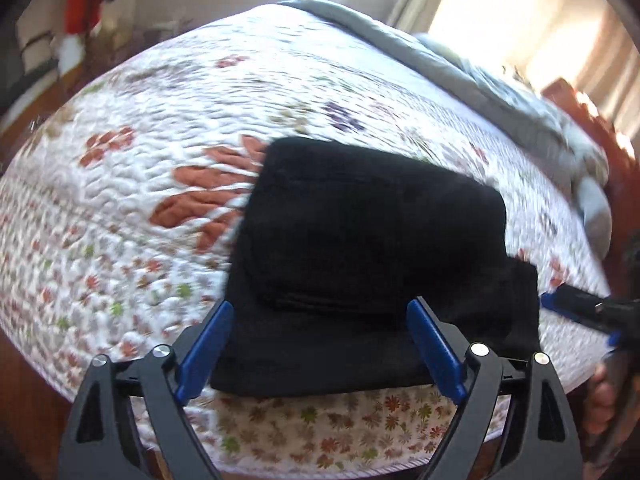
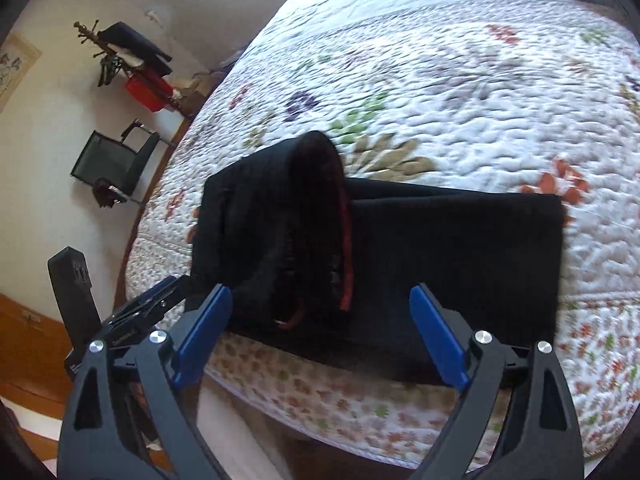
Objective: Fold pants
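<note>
The black pants [image 1: 372, 248] lie folded in a thick stack on the floral quilt [image 1: 160, 184], near the bed's front edge. My left gripper [image 1: 320, 312] is open, its blue pads [image 1: 208, 344] astride the near edge of the stack, holding nothing. In the right wrist view the pants [image 2: 440, 256] show a raised fold with red trim [image 2: 344, 248] on the left part. My right gripper [image 2: 320, 300] is open over the near edge of the pants, empty. The left gripper's tip shows in the right wrist view [image 2: 160, 296]; the right gripper shows in the left wrist view [image 1: 580, 308].
A grey blanket [image 1: 480, 80] lies bunched along the far side of the bed. A black chair [image 2: 116, 160] and a coat rack [image 2: 120, 56] stand by the wall left of the bed. A wooden floor [image 2: 28, 360] lies beside the bed.
</note>
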`<state>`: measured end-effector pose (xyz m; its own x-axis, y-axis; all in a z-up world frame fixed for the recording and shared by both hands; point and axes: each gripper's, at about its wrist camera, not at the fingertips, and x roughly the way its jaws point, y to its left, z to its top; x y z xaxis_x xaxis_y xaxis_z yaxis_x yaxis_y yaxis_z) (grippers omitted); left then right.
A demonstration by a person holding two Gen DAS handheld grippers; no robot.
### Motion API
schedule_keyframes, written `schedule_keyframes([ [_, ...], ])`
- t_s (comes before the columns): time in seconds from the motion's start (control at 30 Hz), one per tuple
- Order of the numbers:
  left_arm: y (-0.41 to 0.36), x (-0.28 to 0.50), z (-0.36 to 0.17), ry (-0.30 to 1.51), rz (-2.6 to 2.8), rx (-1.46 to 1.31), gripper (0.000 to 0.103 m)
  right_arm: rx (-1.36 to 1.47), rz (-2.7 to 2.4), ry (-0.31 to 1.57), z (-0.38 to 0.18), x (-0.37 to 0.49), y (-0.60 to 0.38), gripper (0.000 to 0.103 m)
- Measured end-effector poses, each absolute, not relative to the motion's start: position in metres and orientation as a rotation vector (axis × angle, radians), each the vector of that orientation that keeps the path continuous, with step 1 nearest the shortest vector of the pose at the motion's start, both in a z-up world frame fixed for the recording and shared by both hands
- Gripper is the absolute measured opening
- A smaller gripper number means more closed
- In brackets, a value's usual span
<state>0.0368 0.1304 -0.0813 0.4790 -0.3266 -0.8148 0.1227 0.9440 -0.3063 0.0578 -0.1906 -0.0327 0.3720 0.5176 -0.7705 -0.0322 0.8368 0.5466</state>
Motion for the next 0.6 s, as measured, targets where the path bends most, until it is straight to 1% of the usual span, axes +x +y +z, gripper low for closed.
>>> schedule_keyframes([
  [0.23, 0.173, 0.034, -0.104, 1.117, -0.233, -0.371, 0.09, 0.496, 0.362, 1.299, -0.075, 0.087, -0.159, 0.09],
  [0.27, 0.177, 0.029, -0.107, 1.126, -0.23, -0.39, 0.09, 0.515, 0.374, 1.31, -0.081, 0.087, -0.157, 0.087],
  [0.3, 0.179, 0.028, -0.109, 1.13, -0.226, -0.397, 0.09, 0.555, 0.397, 1.312, -0.088, 0.086, -0.155, 0.077],
  [0.33, 0.182, 0.027, -0.111, 1.137, -0.219, -0.406, 0.09, 0.567, 0.401, 1.306, -0.092, 0.082, -0.155, 0.074],
  [0.37, 0.183, 0.025, -0.114, 1.142, -0.215, -0.413, 0.09, 0.556, 0.398, 1.297, -0.093, 0.081, -0.155, 0.054],
  [0.4, 0.183, 0.023, -0.114, 1.144, -0.214, -0.418, 0.09, 0.56, 0.434, 1.291, -0.094, 0.079, -0.154, 0.029],
  [0.47, 0.186, 0.024, -0.117, 1.15, -0.214, -0.431, 0.09, 0.632, 0.506, 1.276, -0.092, 0.078, -0.157, 0.022],
  [0.6, 0.185, 0.027, -0.115, 1.144, -0.224, -0.458, 0.09, 0.621, 0.603, 1.188, -0.061, 0.07, -0.164, 0.02],
])
